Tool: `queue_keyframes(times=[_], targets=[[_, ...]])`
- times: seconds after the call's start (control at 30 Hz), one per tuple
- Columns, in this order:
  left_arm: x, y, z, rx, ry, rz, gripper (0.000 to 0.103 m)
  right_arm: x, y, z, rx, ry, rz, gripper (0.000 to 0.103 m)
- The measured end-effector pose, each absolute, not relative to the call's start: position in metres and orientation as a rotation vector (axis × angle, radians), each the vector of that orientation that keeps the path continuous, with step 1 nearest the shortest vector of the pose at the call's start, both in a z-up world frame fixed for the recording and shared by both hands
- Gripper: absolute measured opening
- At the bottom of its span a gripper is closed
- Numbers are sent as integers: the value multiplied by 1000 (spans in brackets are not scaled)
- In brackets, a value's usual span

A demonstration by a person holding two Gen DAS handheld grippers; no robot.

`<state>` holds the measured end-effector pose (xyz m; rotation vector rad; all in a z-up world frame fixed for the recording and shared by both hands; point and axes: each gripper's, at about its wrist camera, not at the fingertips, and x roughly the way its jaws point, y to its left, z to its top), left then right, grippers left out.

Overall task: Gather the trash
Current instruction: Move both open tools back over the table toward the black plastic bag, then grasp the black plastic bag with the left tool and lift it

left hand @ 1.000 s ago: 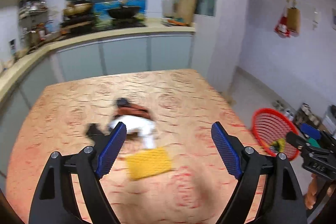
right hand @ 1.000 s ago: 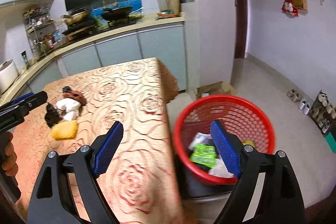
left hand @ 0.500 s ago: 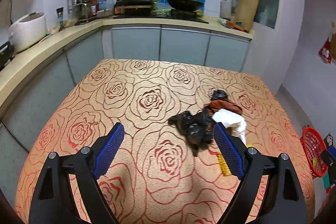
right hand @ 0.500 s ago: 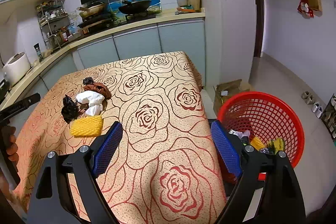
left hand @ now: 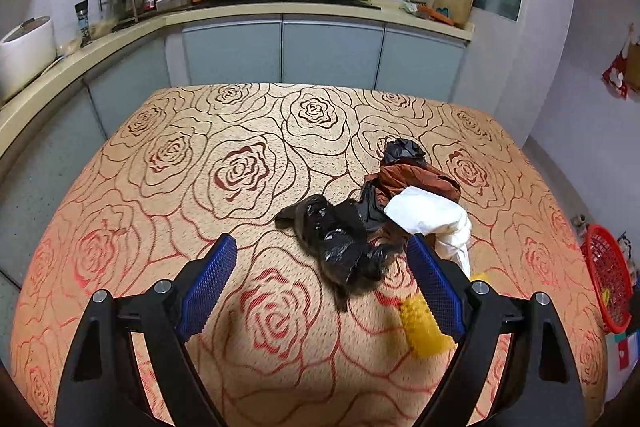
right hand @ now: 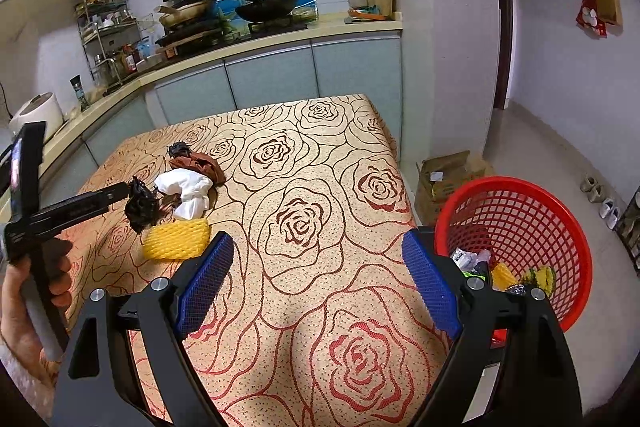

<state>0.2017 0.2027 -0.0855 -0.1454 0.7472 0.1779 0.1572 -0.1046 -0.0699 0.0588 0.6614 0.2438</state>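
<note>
A pile of trash lies on the rose-patterned table (left hand: pixel 168 195): a crumpled black bag (left hand: pixel 340 239), a white wrapper (left hand: pixel 428 213), a brown wrapper (left hand: pixel 416 177) and a yellow foam net (left hand: pixel 420 327). My left gripper (left hand: pixel 324 287) is open and empty just in front of the black bag. In the right wrist view the pile shows at left: black bag (right hand: pixel 140 205), white wrapper (right hand: pixel 188 189), yellow net (right hand: pixel 178 239). My right gripper (right hand: pixel 318 281) is open and empty over the table's near right part. The red basket (right hand: pixel 520 223) stands on the floor to the right with trash in it.
The basket also shows at the right edge of the left wrist view (left hand: pixel 606 275). A cardboard box (right hand: pixel 448 175) sits on the floor beyond the basket. Kitchen counters with cookware run behind the table (right hand: pixel 280 31). Shoes line the right wall (right hand: pixel 600 195).
My left gripper has swung away from the basket side and closed in on the trash pile. My right gripper has moved from above the basket back over the table.
</note>
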Motion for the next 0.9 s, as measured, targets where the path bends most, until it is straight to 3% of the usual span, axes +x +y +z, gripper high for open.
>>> queue_keyframes(times=[0.43,0.57,0.9], targets=[[230,199,-106,-131,817,209,81,163,-95,-74,44,673,253,83],[235,198,-113,-114,850,213,63,165,-88,-75,35,678,269,83],[233,206,-121,-116,872,222,33,171,-63,-78,1,697,316,83]])
